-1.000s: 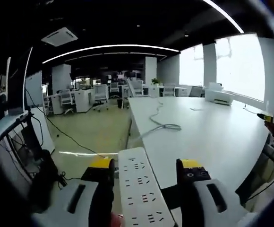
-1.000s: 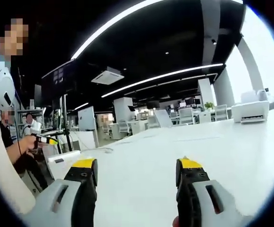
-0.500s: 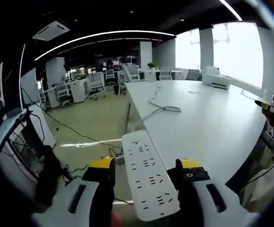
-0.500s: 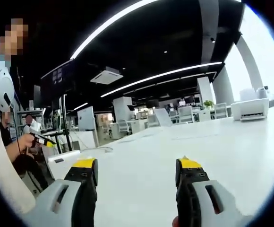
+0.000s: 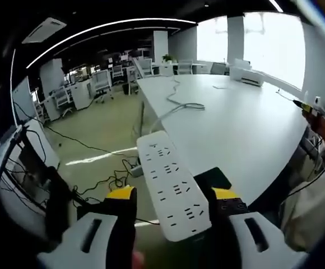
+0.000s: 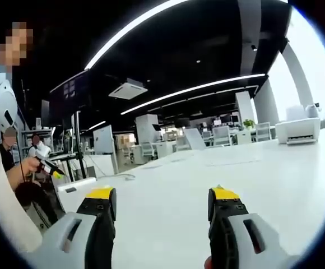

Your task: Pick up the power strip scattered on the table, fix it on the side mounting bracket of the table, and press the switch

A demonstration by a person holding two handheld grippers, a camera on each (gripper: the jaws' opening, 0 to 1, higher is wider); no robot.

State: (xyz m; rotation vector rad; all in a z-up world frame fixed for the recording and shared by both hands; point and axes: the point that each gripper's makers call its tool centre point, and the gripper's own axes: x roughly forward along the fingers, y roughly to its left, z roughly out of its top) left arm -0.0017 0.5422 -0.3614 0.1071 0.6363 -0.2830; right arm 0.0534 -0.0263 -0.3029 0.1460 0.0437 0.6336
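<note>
You have no readable text, brand, number or sign before you in either view. The power strip (image 5: pixel 172 187) in the lower middle of the left gripper view shows socket holes and small dark marks, too blurred to read.

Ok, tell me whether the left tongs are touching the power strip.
Touching. In the left gripper view the white power strip sits between the left tongs, its edges pressed against both yellow-tipped jaws, lifted past the table edge.
</note>
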